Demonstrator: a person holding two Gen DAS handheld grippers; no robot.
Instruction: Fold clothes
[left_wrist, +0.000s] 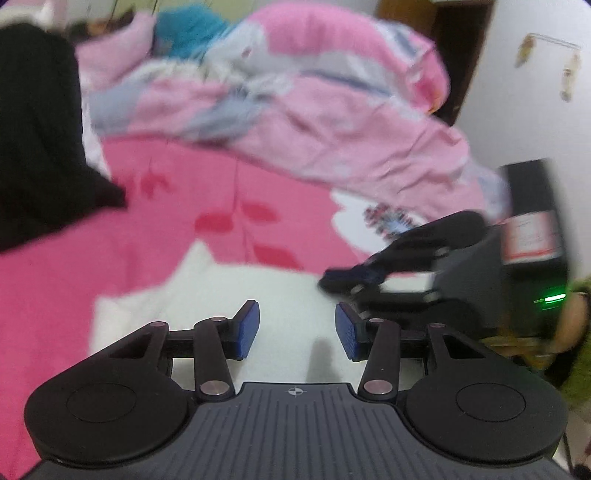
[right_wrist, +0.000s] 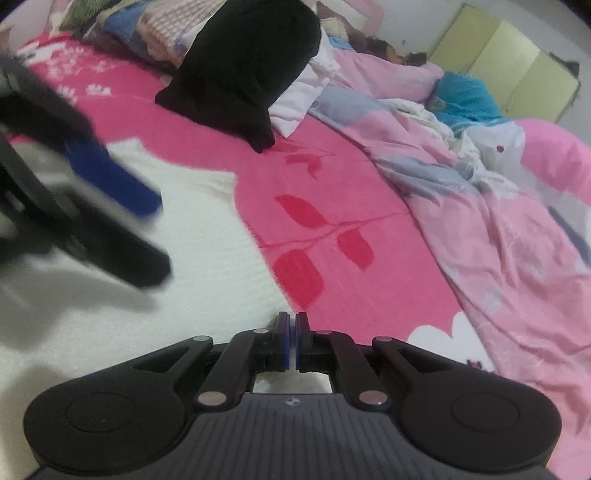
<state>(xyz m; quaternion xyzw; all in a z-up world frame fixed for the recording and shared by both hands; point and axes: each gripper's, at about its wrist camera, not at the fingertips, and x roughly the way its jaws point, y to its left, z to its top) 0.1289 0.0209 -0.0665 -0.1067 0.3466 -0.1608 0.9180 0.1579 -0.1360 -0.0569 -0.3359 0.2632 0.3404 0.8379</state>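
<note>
A white, finely textured garment (right_wrist: 155, 266) lies flat on the pink bedspread (right_wrist: 207, 122). The left gripper (left_wrist: 297, 325) hovers over it, jaws apart and empty; the right gripper (right_wrist: 292, 332) is closed, with no cloth visible between its pads.

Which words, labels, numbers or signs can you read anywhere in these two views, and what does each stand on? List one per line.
No text can be read in either view.
White-and-red label on the black box beside the bed: it carries print, too blurred to read.
Small crosshair mark on the ribbed grey body behind the left tongs: a symbol, no letters.
Pink bedspread with red leaf print: pattern only, no writing.
</note>
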